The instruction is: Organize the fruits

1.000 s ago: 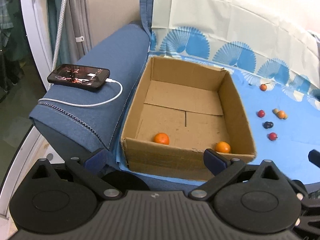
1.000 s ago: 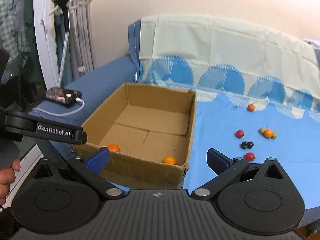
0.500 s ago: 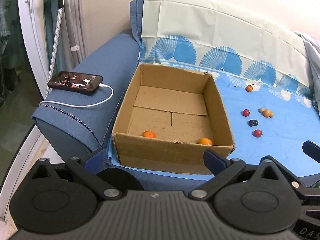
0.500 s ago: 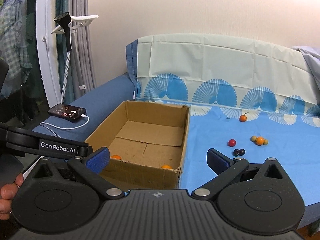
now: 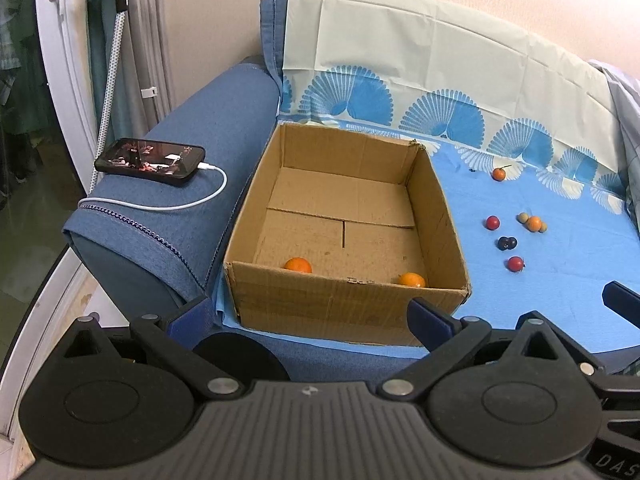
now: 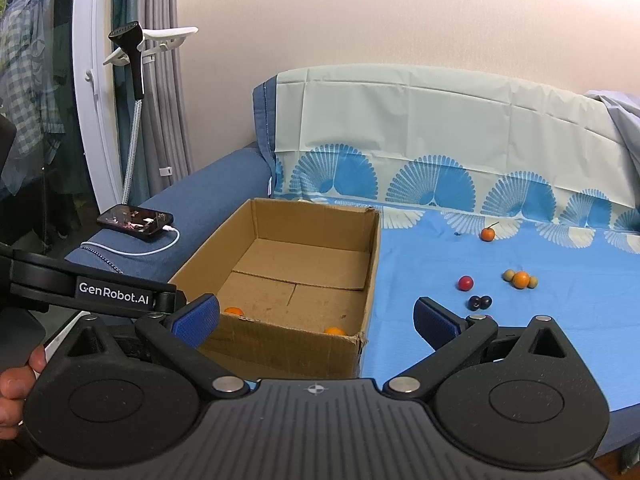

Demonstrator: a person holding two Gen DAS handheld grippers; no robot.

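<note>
The left tongs [image 5: 308,320] are hanging spread and empty before the open brown cardboard box [image 5: 348,304], which is sitting on the blue patterned sheet [image 5: 568,292] covering the sofa. The box's near wall is hiding the lower halves of two orange fruits, one [image 5: 298,265] at 7 o'clock on its floor, the other [image 5: 412,279] at 5 o'clock. The right tongs [image 6: 316,318] are likewise gaping with nothing between them; the right blue pad [image 6: 434,320] is covering most of one red fruit. At 3 o'clock from the box, the loose small fruits are lying apart on the sheet: a stemmed orange one [image 6: 487,234], a red one [image 6: 465,283], a dark pair [image 6: 480,302], and an orange one [image 6: 521,279] touching two tan balls too small to identify. A black phone [image 5: 150,161] is charging on the blue armrest [image 5: 192,128].
</note>
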